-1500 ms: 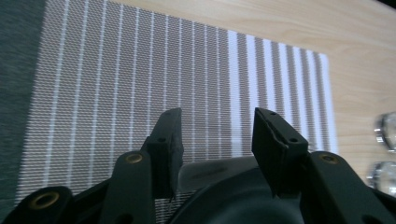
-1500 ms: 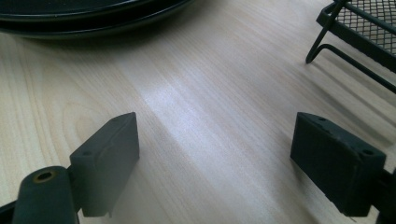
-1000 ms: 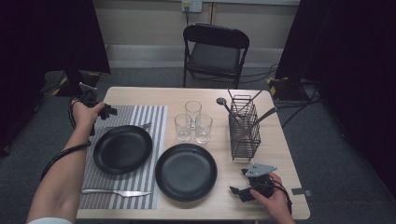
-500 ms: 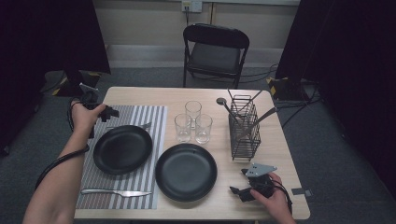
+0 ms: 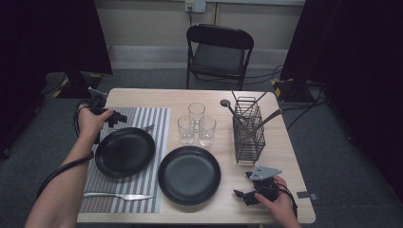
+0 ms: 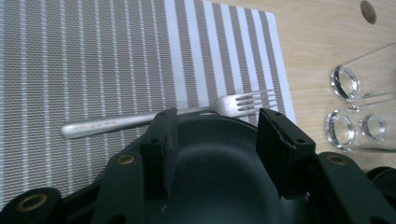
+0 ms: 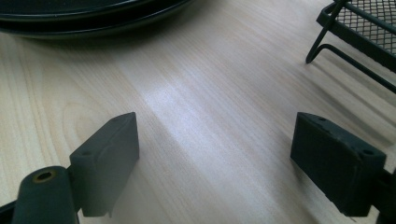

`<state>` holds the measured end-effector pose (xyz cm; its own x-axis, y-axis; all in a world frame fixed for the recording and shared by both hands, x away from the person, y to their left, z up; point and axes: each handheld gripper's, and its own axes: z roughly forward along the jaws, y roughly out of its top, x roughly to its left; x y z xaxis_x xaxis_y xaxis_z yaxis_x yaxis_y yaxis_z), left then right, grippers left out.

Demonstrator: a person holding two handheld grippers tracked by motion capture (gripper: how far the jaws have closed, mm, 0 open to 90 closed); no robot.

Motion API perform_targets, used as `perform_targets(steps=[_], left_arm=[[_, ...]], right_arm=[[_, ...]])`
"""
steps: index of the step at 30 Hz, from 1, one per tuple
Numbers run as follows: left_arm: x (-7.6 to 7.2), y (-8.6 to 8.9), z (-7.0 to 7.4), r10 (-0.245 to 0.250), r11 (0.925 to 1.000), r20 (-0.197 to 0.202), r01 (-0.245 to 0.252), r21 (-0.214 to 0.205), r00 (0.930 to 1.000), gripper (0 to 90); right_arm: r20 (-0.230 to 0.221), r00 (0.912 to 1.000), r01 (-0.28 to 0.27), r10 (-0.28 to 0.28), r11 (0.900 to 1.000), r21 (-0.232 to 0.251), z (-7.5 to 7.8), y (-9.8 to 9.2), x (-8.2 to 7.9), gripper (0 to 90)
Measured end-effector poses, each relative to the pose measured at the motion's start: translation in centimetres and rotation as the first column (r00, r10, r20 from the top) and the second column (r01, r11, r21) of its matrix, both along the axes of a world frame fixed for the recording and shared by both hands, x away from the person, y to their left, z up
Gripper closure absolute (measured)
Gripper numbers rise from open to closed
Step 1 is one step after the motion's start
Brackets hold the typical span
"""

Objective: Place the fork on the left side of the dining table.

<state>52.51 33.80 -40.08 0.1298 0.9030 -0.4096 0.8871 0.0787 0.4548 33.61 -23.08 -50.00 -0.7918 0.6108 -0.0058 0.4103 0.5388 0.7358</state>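
Steel fork (image 6: 173, 114) lies on striped placemat (image 6: 93, 56); left gripper (image 6: 215, 135) jaws just opening, nothing between; right gripper (image 7: 215, 158) wide apart, nothing held.

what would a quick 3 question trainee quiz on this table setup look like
1. True or false: the fork lies on the striped placemat, beyond the rim of the black plate.
2. How many clear glasses stand near the middle of the table? A) two B) three C) five
3. What, if anything, lies between the fingers of the right gripper?

Key
1. True.
2. B, three.
3. Nothing; they stand wide apart over bare wood, near the second plate and the wire rack.
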Motion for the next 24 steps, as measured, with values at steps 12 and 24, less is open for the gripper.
perform_targets(steps=[12, 24], left_arm=[[0.6, -2.6, -0.8, -0.028, 0.9996, 0.016, 0.028, 0.01, 0.9995, 51.5], [1.6, -5.2, -2.2, -0.053, 0.9986, -0.019, 0.053, -0.005, 0.9984, 52.1]], right_arm=[[0.0, 1.0, 0.0, 0.0, 1.0, 0.0, 0.0, 0.0, 0.0, 14.5], [0.0, 1.0, 0.001, -0.001, 1.0, -0.002, 0.0, 0.0, 0.0, 14.5]])
